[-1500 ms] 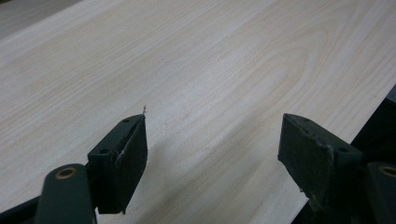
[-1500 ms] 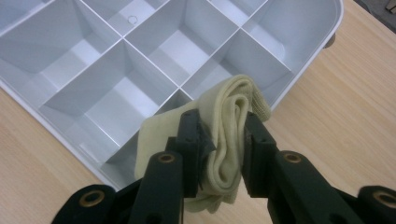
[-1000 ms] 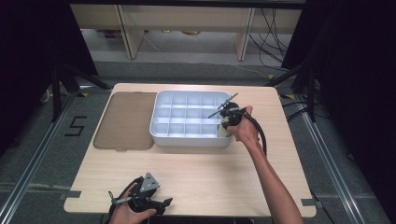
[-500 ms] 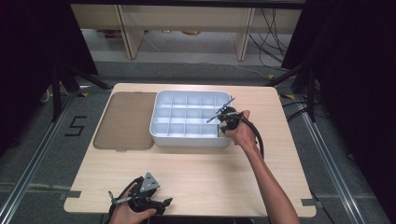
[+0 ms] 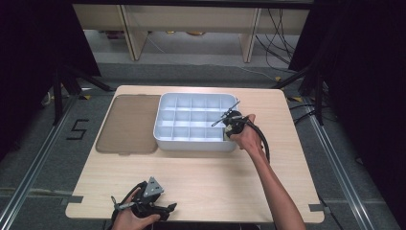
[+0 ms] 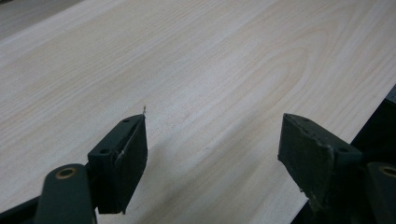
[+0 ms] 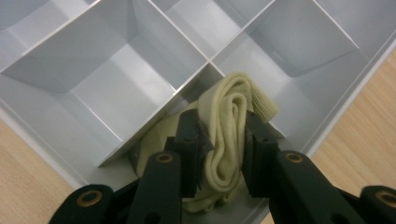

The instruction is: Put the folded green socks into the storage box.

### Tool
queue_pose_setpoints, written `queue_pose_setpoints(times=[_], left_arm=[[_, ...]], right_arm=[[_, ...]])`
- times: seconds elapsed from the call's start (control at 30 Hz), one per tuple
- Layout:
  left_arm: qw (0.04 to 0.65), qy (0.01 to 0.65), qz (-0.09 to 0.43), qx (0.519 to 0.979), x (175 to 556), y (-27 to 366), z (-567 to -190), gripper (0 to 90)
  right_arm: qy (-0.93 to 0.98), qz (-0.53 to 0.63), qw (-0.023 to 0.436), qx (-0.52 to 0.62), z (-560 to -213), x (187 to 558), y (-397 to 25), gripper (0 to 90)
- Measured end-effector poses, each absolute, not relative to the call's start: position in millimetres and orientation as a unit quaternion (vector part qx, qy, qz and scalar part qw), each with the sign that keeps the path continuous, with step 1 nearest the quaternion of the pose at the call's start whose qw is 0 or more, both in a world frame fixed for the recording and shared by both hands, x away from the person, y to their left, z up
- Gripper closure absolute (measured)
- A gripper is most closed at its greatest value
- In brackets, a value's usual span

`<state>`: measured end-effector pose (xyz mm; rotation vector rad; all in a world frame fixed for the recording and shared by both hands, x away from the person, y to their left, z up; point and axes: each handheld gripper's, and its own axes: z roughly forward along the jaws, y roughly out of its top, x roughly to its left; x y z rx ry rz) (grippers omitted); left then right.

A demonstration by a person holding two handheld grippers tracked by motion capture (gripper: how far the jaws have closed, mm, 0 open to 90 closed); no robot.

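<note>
A white divided tray point(image 5: 191, 145) stands at the table's far middle. My right gripper point(image 5: 229, 128) reaches down into its near right corner compartment. In the right gripper view this gripper point(image 7: 222, 135) is shut on a cream rolled cloth point(image 7: 233, 100), which bulges up between the jaws against the tray's dividers point(image 7: 191, 77). The compartments around it look empty. My left gripper point(image 5: 165, 208) rests low at the table's near left edge. In its own view the left gripper point(image 6: 212, 140) is open, with bare wood between the jaws.
A flat brown mat point(image 5: 129, 123) lies on the table left of the tray. The light wooden table point(image 5: 215, 182) runs bare between the tray and the near edge. A black cable point(image 5: 262, 141) trails from the right gripper along the forearm.
The right gripper has moved slightly down and toward the tray's near right corner with the cloth in it. The left gripper has stayed still.
</note>
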<state>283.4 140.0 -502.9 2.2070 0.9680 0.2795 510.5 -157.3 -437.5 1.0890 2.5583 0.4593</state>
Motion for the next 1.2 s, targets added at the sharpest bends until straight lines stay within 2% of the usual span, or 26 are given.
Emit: queue_pose_setpoints(times=[0.8,1.0,1.13,1.2], left_arm=[[0.348,0.375,0.109,0.852,283,140,-503,23.5],[0.349,0.373,0.109,0.853,283,141,-502,23.5],[0.347,0.371,0.104,0.855,283,141,-502,23.5],[0.348,0.368,0.112,0.855,284,142,-502,23.5]], right_arm=[[0.896,0.158,0.127,0.396,-440,517,-160,71.0],[0.889,0.177,0.123,0.405,-434,515,-162,60.3],[0.882,0.205,0.126,0.405,-423,516,-169,61.2],[0.877,0.219,0.118,0.410,-416,516,-173,64.4]])
